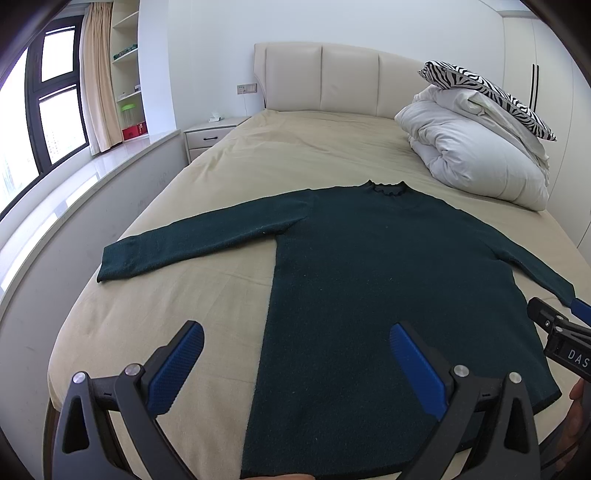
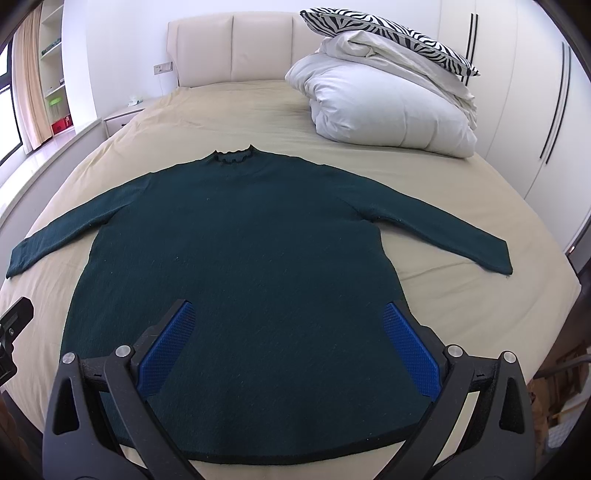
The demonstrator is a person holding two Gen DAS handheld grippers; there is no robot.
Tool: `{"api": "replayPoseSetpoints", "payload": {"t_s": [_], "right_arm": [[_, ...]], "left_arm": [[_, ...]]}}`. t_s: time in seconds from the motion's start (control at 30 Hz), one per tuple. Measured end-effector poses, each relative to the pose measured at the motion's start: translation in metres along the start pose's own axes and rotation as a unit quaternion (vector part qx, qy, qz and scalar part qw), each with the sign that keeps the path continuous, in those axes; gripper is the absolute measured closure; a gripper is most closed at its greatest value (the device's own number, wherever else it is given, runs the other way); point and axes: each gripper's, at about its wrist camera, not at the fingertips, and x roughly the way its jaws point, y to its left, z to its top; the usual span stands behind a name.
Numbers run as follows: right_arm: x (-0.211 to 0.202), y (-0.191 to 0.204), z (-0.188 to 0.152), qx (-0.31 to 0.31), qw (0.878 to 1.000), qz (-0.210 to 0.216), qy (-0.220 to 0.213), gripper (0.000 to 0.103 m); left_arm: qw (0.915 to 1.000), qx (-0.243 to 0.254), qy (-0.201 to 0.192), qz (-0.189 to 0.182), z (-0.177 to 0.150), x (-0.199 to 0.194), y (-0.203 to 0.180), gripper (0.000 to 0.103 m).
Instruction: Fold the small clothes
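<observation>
A dark green long-sleeved sweater (image 1: 369,280) (image 2: 243,258) lies flat on the beige bed, collar toward the headboard, both sleeves spread out to the sides. My left gripper (image 1: 295,332) hovers open above the sweater's lower left edge, one blue pad over the sheet and the other over the knit. Over the lower middle of the sweater body my right gripper (image 2: 284,310) hangs open, with nothing between its fingers. Part of the right gripper shows at the right edge of the left wrist view, near the right cuff.
A folded white duvet (image 2: 388,107) topped by a zebra-print pillow (image 2: 388,33) sits at the bed's back right. The beige sheet (image 1: 295,155) stretches to a padded headboard (image 1: 332,77). A nightstand (image 1: 210,136), window ledge and shelves stand left; white wardrobes right.
</observation>
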Motion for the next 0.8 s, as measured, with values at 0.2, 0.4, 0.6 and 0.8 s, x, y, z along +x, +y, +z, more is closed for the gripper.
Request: {"api": "replayPoseSetpoints", "payload": {"t_s": [0.2,0.4,0.6,0.8], "right_arm": [[0.0043,0.0025,-0.0020,-0.001,1.000,0.001,0.001,0.000],[0.0047,0.0024,-0.0018,-0.001,1.000,0.002,0.002,0.000],[0.0062,0.0041,-0.0031,-0.002,1.000,0.003,0.003,0.000],[0.0072,0.0059,-0.0037,-0.004,1.000,0.003,0.004,0.000]], "left_arm": [[1.0000,0.000,0.000,-0.001,0.0002,-0.0002,-0.0002,0.000],[1.0000,0.000,0.000,-0.001,0.0004,-0.0002,-0.0002,0.000],[1.0000,0.000,0.000,-0.001,0.0003,-0.0003,-0.0001,0.000],[1.0000,0.000,0.000,-0.001,0.0000,0.0000,0.0004,0.000]]}}
